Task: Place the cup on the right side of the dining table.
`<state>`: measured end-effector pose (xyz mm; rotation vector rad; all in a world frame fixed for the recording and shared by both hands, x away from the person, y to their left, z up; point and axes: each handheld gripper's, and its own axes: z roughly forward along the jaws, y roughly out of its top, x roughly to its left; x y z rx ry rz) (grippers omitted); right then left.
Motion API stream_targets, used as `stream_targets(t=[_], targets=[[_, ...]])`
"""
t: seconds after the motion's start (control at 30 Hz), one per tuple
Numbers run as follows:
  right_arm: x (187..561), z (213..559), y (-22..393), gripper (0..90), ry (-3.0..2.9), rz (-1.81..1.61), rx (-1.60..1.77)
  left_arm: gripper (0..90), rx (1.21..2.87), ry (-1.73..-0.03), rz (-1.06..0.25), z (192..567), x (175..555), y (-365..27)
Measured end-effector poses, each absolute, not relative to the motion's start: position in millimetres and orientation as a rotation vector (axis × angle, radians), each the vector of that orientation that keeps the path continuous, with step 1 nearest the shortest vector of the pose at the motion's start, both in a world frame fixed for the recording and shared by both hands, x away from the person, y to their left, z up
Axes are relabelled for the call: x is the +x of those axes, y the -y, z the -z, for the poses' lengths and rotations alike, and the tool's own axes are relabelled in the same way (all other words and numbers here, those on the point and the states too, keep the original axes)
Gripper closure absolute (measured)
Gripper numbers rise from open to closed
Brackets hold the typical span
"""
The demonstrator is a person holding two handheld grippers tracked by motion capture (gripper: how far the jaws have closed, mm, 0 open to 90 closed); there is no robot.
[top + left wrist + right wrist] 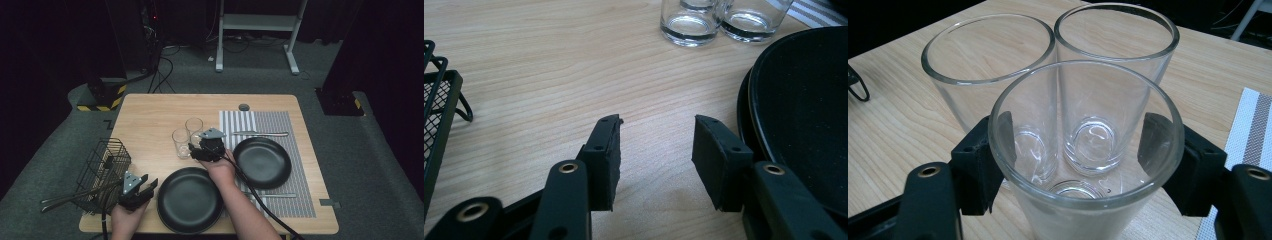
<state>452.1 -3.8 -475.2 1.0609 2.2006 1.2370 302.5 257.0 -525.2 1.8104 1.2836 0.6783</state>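
Nearest glass (1083, 165) sits clamped in right gripper (1083, 150) — lift straight up, clear of both neighbours (1118, 75); left gripper (656, 150) idle, jaws apart.

The near glass (1083, 150) is cut off below; its base (1078, 190) shows blurred.

Clear empty glass (1083, 150), upright beside two others

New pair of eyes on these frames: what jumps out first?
Three clear glasses cluster mid-table, and the right gripper has its fingers on either side of the nearest glass, apparently pressing on it. Two black plates draw the eye next: one at the near edge, one on the striped placemat. The left gripper hovers open between the wire basket and the near plate.
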Motion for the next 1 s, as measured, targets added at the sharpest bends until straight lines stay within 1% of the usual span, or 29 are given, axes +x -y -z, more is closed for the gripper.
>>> stream_targets(t=[0.53,1.0], targets=[[450.0,472.1,7.3,28.4,-2.197,-1.232,1.070,54.5,1.814,-1.287,-0.679,525.3,302.5,-256.5],[441.4,461.8,12.4,28.4,-2.183,-1.236,1.057,54.4,1.816,-1.289,-0.679,525.4,303.0,-256.3]])
